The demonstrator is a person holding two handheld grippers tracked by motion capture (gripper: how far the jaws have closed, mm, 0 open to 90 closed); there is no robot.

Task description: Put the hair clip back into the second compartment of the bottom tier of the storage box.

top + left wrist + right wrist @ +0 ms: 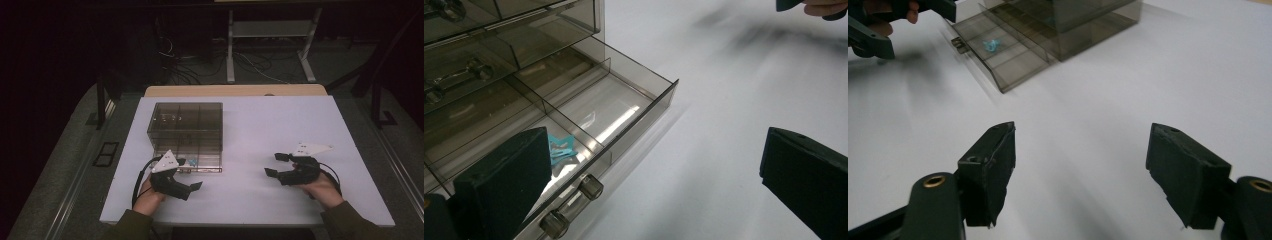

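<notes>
A smoky clear drawer cabinet (185, 125) stands on the white table, left of centre. Its bottom drawer (624, 107) is pulled out, with two round knobs (591, 186) on the front. A small blue piece (559, 148) lies in one of the drawer's compartments (991, 46). My left gripper (189, 174) is open just in front of the drawer; in its own view one jaw rises over the drawer and the other over bare table. My right gripper (276, 165) is open over the table to the right of the cabinet, and nothing lies between its jaws (1083, 150).
The white table top (280, 125) runs to a wooden strip (235, 90) at the back. Beyond it are dark floor, loose cables (190, 70) and a white desk frame (270, 45). The person's forearms come in over the front edge.
</notes>
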